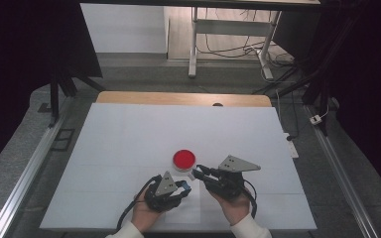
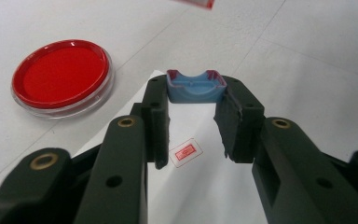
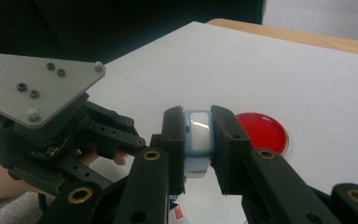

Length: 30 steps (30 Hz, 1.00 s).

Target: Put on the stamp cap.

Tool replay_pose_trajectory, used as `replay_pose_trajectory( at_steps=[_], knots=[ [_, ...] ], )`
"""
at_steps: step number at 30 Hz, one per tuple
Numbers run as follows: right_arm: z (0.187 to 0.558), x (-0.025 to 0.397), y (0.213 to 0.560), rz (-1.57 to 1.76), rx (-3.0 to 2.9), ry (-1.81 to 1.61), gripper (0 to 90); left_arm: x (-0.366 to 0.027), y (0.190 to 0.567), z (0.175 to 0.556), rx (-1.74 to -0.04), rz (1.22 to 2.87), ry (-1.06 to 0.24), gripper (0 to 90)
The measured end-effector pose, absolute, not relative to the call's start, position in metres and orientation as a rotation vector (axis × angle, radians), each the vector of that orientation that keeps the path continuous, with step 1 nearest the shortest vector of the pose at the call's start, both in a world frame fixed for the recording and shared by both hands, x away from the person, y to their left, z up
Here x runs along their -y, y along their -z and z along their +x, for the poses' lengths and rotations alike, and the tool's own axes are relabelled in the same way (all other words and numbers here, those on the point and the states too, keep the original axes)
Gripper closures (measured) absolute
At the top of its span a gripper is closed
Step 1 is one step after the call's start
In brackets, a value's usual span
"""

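The left claw [image 2: 193,123] grips a small blue cap [image 2: 196,86] at its very tips, the open hollow of the cap turned up and forward, probably so that the other piece can be met or parted cleanly. The right claw [image 3: 196,149] is closed on a pale blue and white capsule-like piece [image 3: 198,137], held upright between its pads, and it faces the left claw close by; the two pieces look like halves of one small container held apart over the near edge of the tabletop [image 1: 129,134]. On a white sheet [image 2: 200,186] under the left claw lies a small red-printed label [image 2: 185,152]. Just beyond both claws, towards the middle of the tabletop, sits a red-filled round dish [image 1: 184,159].
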State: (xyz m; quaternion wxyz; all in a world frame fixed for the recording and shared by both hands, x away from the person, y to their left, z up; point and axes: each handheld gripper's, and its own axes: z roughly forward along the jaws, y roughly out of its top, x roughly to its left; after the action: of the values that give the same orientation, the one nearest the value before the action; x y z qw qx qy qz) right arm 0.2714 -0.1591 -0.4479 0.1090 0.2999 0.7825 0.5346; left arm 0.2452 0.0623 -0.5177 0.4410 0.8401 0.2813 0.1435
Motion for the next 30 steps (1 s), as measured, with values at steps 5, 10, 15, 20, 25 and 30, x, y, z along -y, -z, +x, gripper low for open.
replay_pose_trajectory(
  at_steps=[5,10,15,20,25,30],
  knots=[
    [0.271,0.156,0.45,0.904,-2.303,-1.561,75.5,-0.063,0.517,0.245,-0.699,2.084,-0.366,65.0],
    [0.27,0.153,0.451,0.926,-2.311,-1.554,75.5,-0.062,0.517,0.244,-0.697,2.08,-0.382,65.0],
    [0.269,0.149,0.453,0.945,-2.325,-1.549,75.5,-0.062,0.517,0.243,-0.704,2.069,-0.405,65.0],
    [0.269,0.147,0.455,0.964,-2.338,-1.557,75.5,-0.062,0.517,0.243,-0.706,2.061,-0.415,65.0],
    [0.269,0.146,0.456,0.966,-2.346,-1.562,75.4,-0.063,0.516,0.243,-0.711,2.055,-0.422,65.0],
    [0.267,0.145,0.456,0.964,-2.332,-1.559,75.5,-0.063,0.516,0.242,-0.709,2.048,-0.429,65.0]
  ],
)
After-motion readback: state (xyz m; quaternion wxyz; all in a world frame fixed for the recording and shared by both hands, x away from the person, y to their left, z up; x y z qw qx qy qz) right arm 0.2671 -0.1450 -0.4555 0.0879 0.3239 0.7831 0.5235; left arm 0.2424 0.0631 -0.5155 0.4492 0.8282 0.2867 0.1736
